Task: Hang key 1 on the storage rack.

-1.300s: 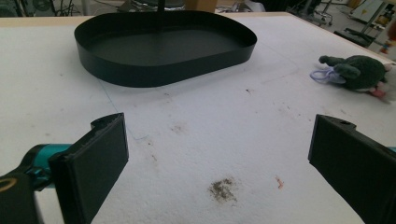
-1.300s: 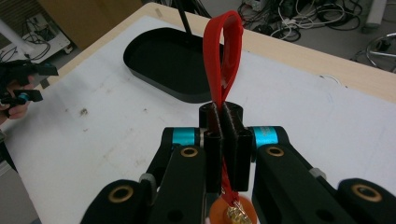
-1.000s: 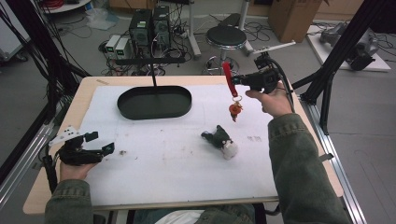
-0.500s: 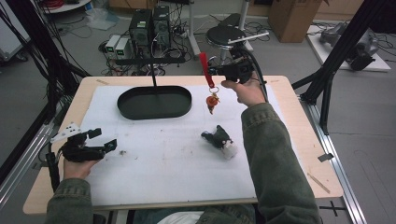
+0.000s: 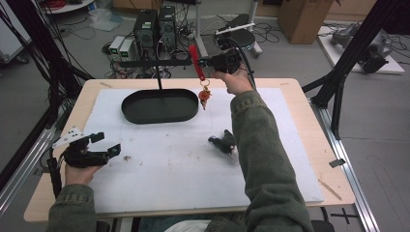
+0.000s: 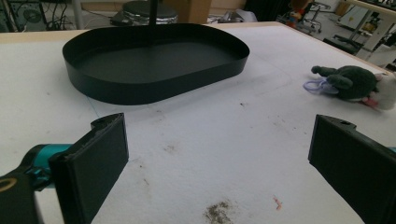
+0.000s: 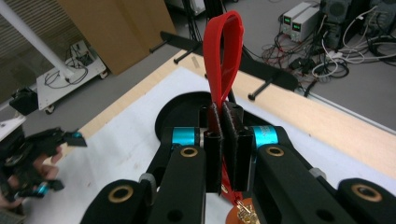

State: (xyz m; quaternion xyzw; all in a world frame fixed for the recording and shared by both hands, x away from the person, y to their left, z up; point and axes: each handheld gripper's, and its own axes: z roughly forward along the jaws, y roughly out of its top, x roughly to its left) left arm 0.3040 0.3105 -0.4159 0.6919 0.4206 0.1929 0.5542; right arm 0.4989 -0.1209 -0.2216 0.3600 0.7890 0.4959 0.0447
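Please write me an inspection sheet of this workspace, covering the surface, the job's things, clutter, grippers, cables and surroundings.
Surface: white mat on a wooden table, with small brown specks near the left side.
Job's things: red strap keychain with an orange charm hanging above the table beside the black tray, whose stand has a hook bar on top.
Clutter: dark plush toy lying on the mat.
Grippers: right gripper shut on the strap, raised near the bar; left gripper open, low over the mat, nothing between its jaws.
Cables: tangled on the floor beyond the table.
Surroundings: electronic boxes, stool, cardboard box, black frame posts.
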